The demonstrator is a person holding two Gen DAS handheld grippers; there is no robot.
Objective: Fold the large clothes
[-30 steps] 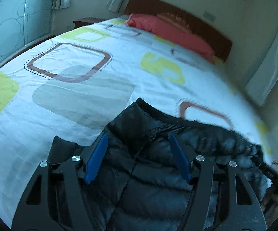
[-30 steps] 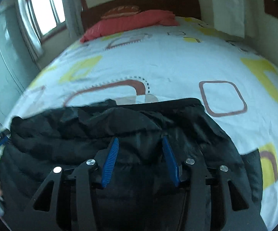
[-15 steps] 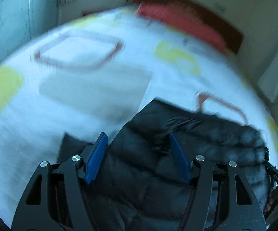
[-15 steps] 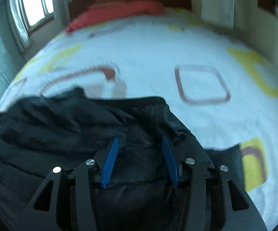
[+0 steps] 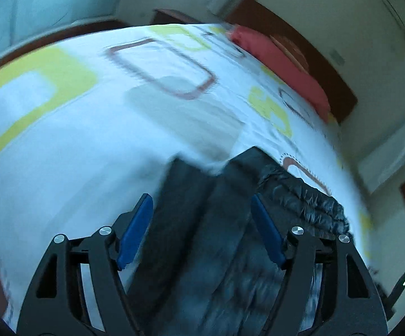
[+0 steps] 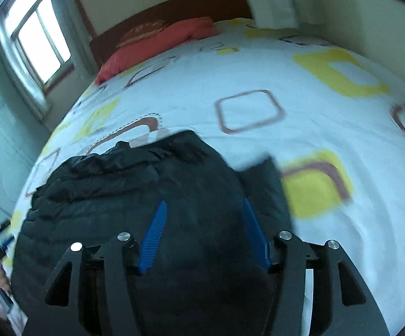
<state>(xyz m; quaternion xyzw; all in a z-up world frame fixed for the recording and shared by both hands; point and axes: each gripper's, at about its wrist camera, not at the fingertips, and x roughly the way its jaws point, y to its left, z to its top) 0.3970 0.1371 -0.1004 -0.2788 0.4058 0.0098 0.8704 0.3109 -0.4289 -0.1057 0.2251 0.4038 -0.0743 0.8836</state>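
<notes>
Opening on both: left gripper (image 5: 199,224) and right gripper (image 6: 202,229) apart over black puffer jacket (image 6: 135,184) on bed sheet (image 6: 230,70), nothing clamped. Window (image 6: 38,42) at 10 o'clock, right view only. No legible text.

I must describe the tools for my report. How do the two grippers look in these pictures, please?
Both look alike. The left gripper and the right gripper each have two black skeletal fingers with triangular cut-outs, silver round screws at the joints, and long blue pads; the right pads show ribs. No cables or sleeves show.
</notes>
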